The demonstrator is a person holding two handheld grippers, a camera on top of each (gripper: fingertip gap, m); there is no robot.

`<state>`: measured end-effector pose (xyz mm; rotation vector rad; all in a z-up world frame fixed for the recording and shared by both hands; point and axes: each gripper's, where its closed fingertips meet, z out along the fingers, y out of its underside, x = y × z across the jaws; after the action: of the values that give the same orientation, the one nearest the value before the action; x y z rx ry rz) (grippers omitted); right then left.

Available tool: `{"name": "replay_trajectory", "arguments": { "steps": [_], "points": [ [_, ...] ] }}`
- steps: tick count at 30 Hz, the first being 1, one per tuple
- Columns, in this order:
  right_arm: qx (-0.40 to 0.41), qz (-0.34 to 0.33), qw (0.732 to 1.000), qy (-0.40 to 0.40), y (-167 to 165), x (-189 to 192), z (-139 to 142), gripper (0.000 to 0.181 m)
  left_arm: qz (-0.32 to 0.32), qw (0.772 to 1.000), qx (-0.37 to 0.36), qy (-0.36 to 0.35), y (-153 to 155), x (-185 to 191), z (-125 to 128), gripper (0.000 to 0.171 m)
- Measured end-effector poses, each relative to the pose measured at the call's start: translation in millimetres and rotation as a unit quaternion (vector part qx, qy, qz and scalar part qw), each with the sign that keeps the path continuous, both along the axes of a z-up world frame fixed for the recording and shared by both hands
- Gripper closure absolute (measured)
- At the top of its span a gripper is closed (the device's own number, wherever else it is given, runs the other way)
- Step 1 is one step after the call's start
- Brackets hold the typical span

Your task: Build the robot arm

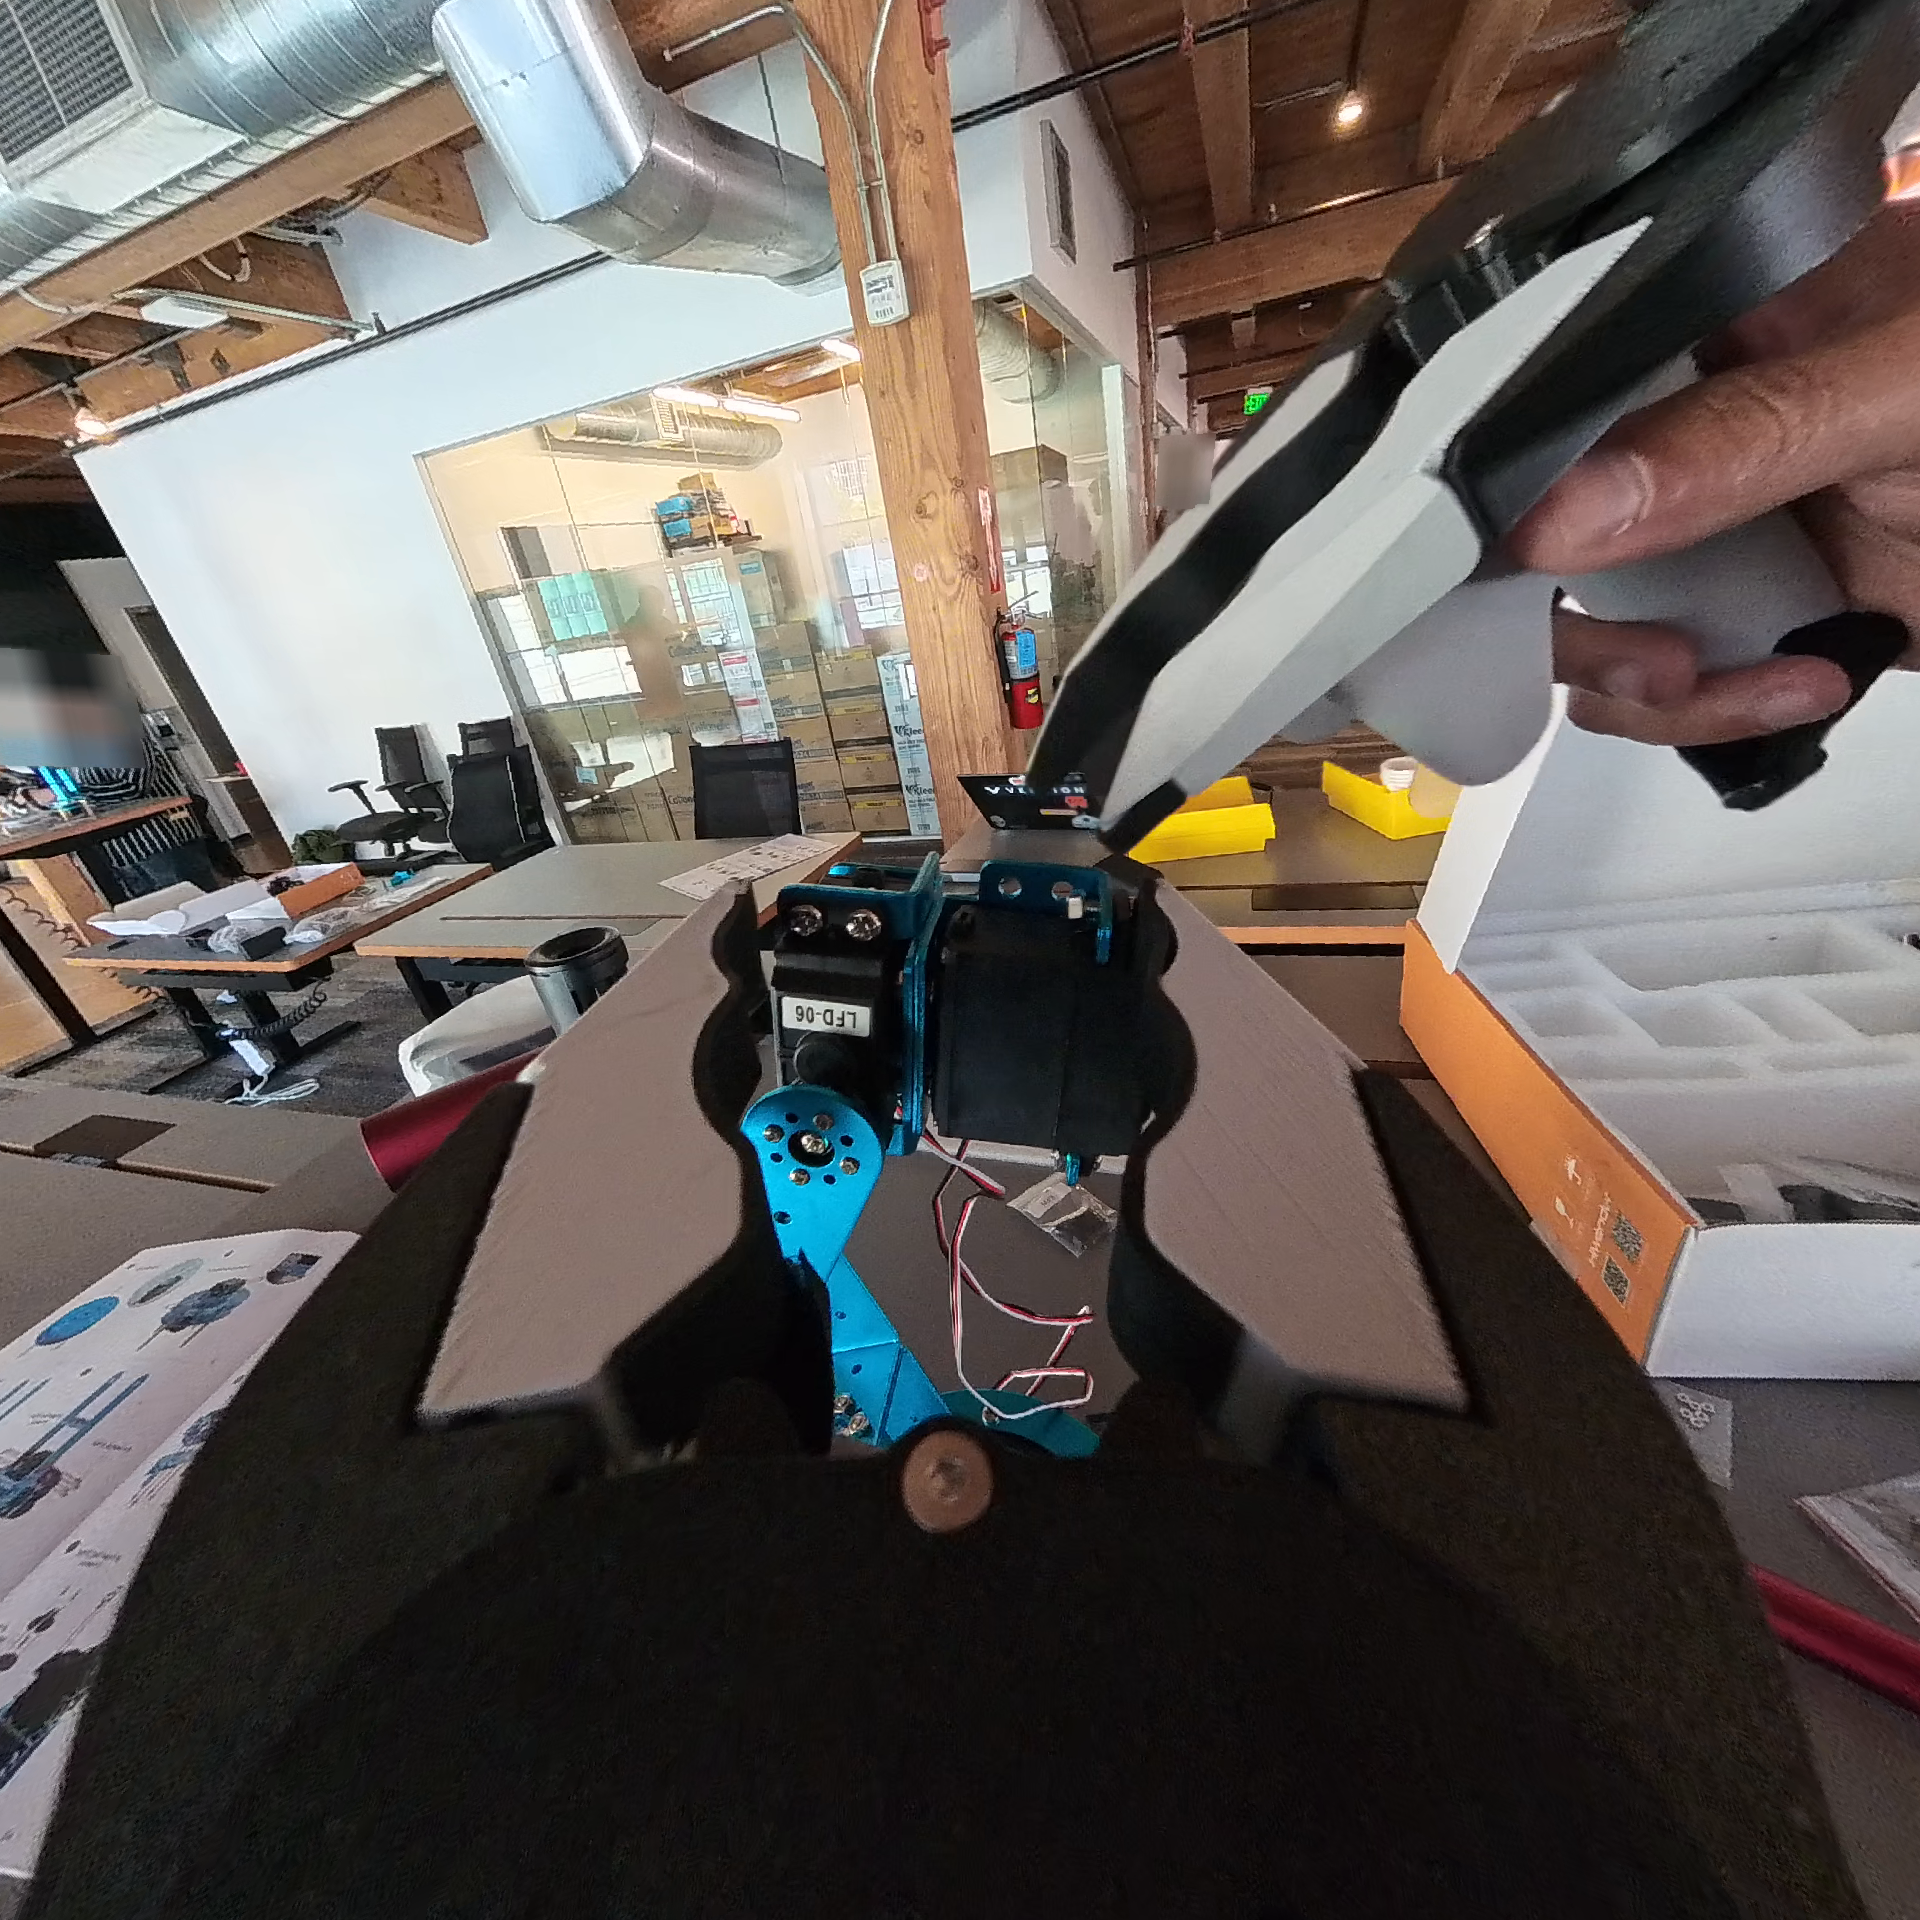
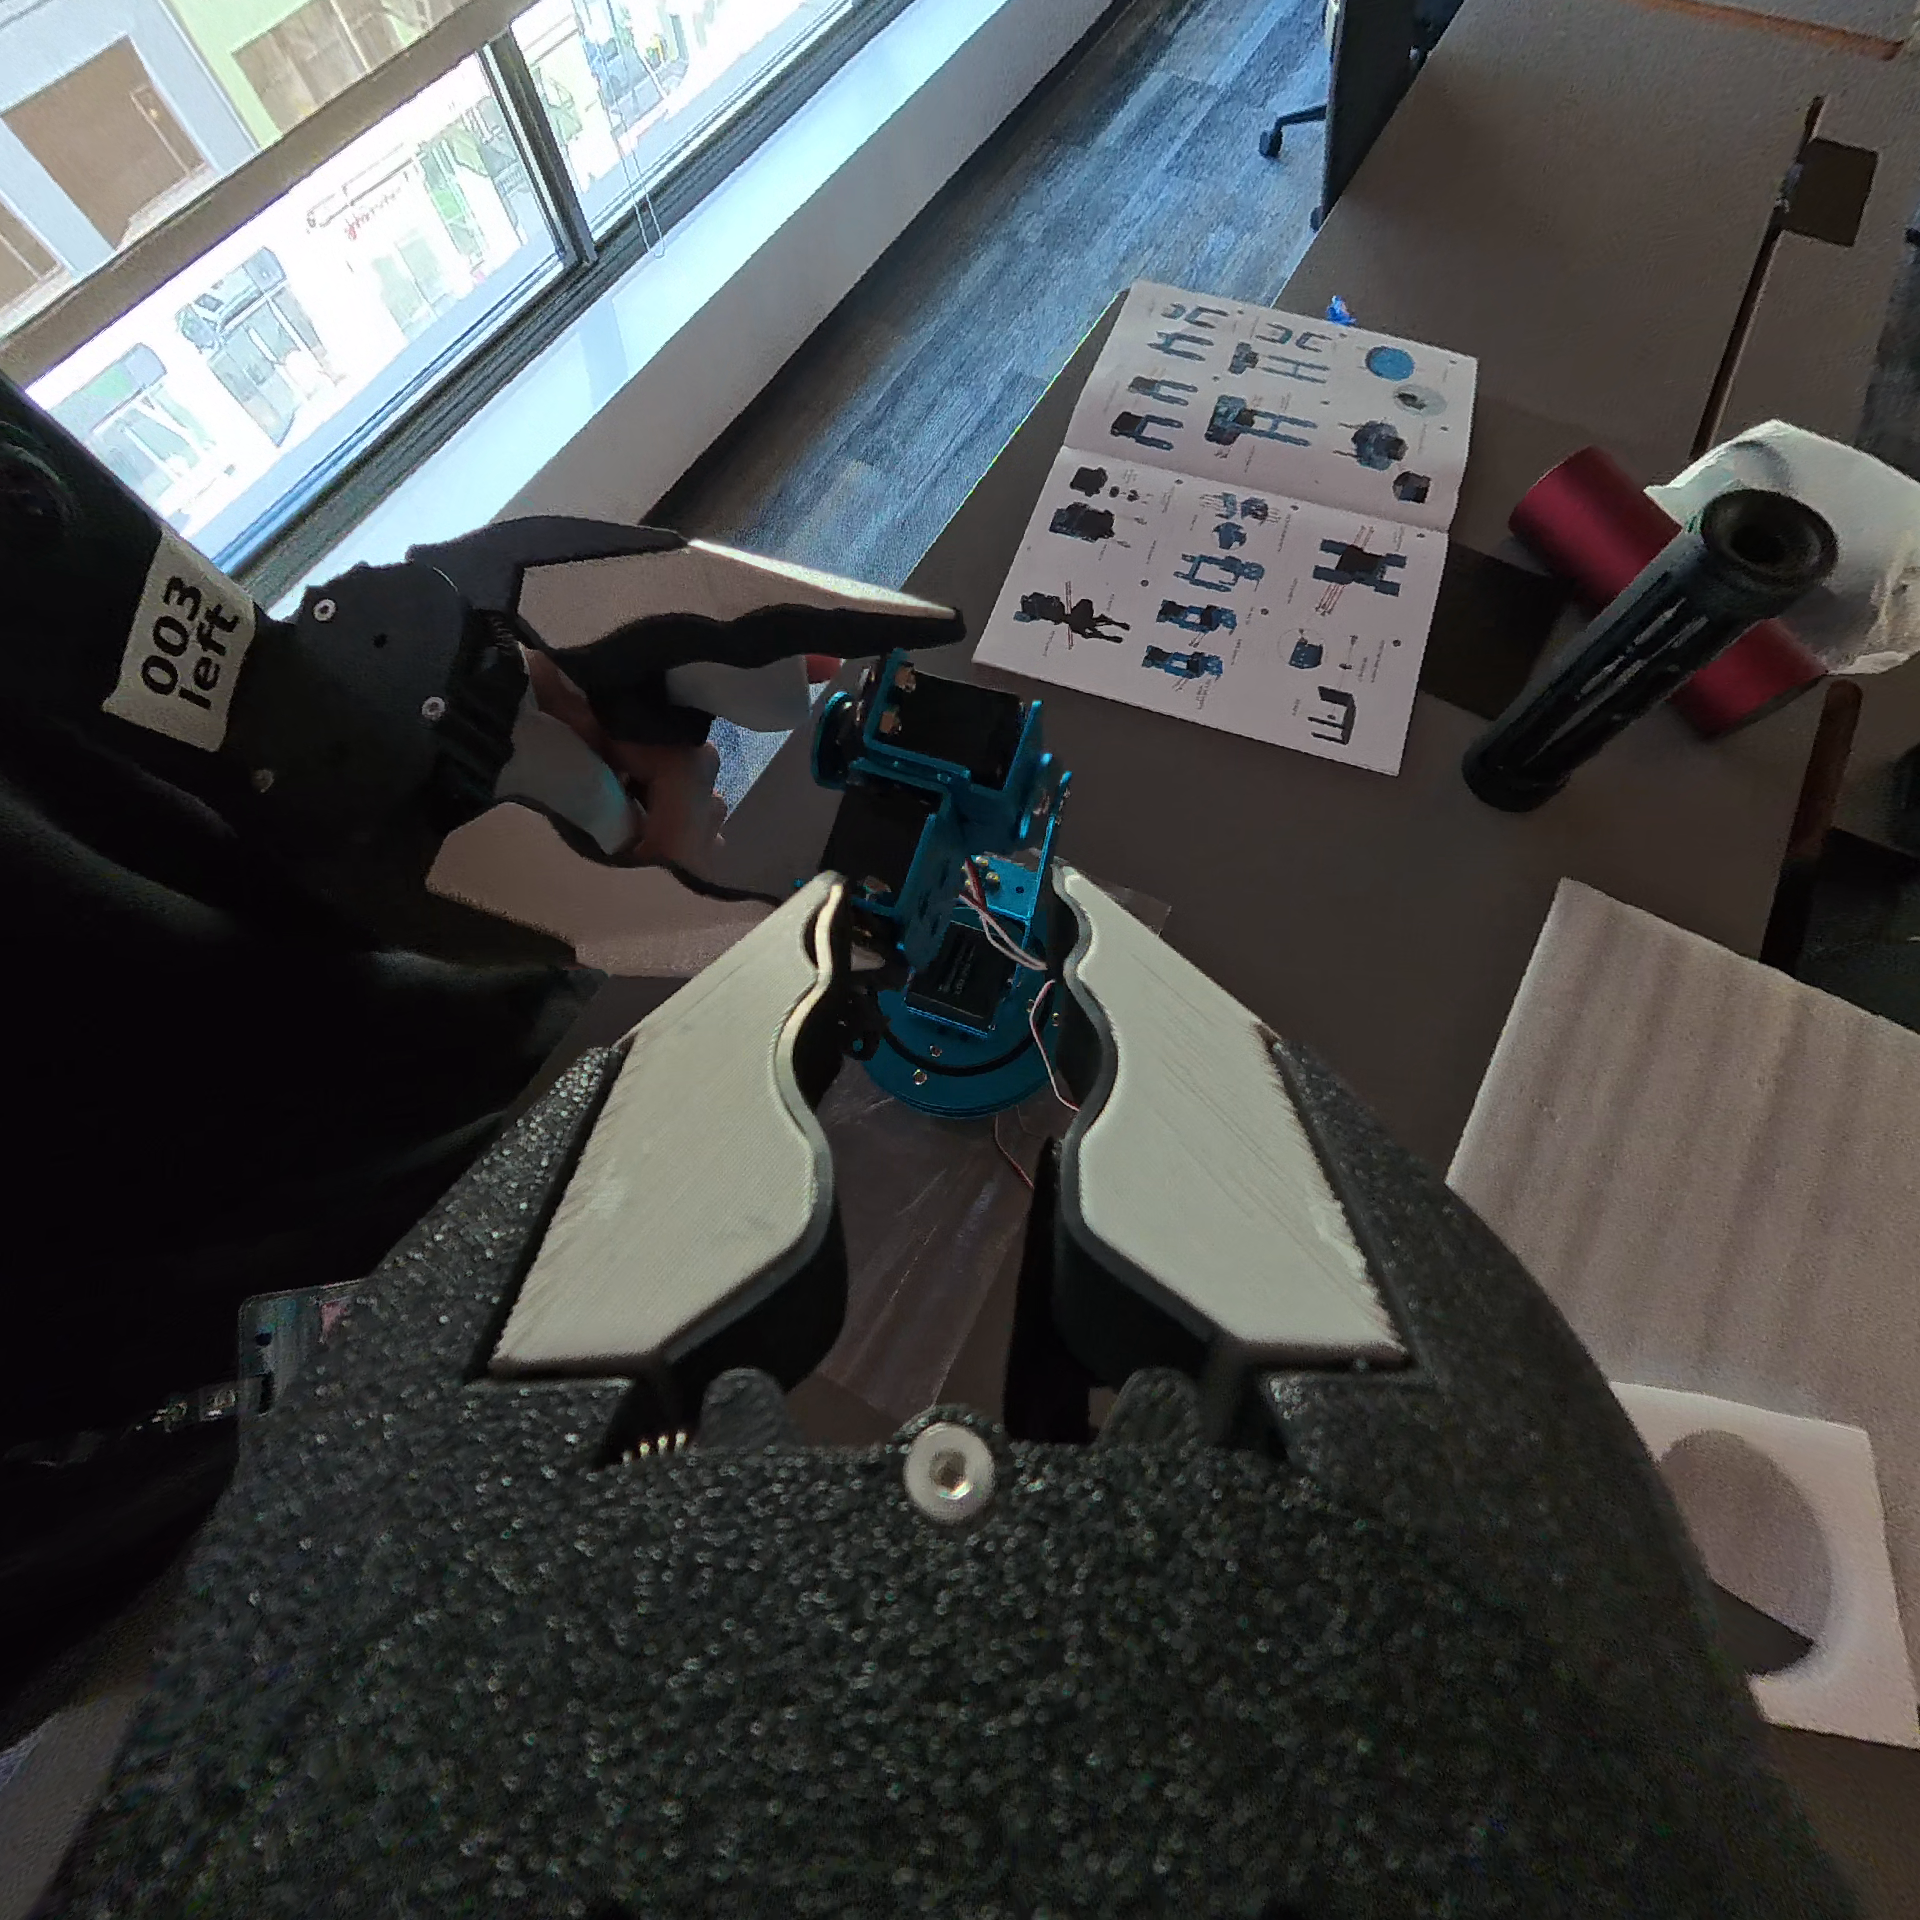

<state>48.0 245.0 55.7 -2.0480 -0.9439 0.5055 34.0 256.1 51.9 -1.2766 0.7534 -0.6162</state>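
A blue metal servo arm with black servos and red-white wires stands on its round blue base on the grey table. My left gripper has its jaws wide and closed against both sides of the arm's upper servos. The right wrist view shows it coming in from the left at the arm's top. My right gripper has its jaws partly apart and looks down over the arm. In the left wrist view it hovers just above the top bracket, holding nothing I can see.
An open instruction booklet lies beyond the arm. A red cylinder and a black tube lie at the right. An orange-and-white box with a foam insert and a small parts bag are nearby. The table edge runs along the window side. The tips of both grippers are at nearly the same place.
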Motion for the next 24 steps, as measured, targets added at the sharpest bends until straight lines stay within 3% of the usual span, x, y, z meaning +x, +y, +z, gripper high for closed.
{"name": "replay_trajectory", "arguments": {
  "steps": [12,20,24],
  "points": [
    [-0.031,0.01,0.999,-0.04,8.5,-8.4,-13.6,0.142,-0.007,1.0,0.001,-0.002,-0.8,0.8,0.0,0.102],
    [-0.013,0.003,0.999,-0.035,8.4,-2.3,2.7,0.145,-0.008,1.0,0.001,-0.005,-0.2,1.6,0.3,0.103],
    [-0.011,0.008,0.998,-0.053,11.2,-6.4,-5.4,0.145,-0.006,1.0,0.003,-0.005,-0.2,2.1,0.4,0.102]
  ]
}}
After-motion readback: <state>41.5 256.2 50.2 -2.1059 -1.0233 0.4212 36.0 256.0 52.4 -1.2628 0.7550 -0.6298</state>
